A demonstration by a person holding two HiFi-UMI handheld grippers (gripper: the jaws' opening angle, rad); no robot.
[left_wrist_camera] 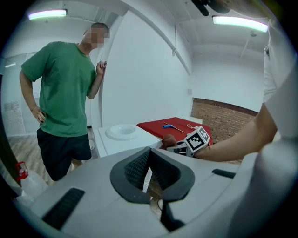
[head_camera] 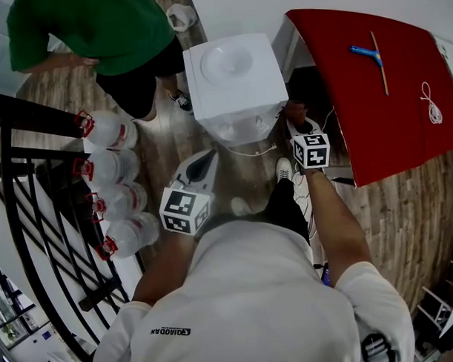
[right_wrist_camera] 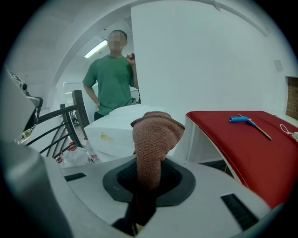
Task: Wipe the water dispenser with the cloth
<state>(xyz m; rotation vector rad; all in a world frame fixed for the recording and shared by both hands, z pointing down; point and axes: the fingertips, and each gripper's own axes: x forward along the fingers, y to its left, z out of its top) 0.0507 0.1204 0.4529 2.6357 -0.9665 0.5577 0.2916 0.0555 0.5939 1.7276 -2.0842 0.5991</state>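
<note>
The right gripper (right_wrist_camera: 149,179) pinched the cloth (right_wrist_camera: 156,132), bunched end forward (ready for rubbing, likely) toward the water dispenser (head_camera: 233,84); the left gripper (left_wrist_camera: 149,172), tips together and empty, hung aside.

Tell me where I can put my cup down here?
The red table is mostly bare: the wide patch between the blue-handled tool, the white string and its near edge. The water dispenser has flat bare room beside its round dish. It is crowded on the floor at the left, where bottles line the black railing.
</note>
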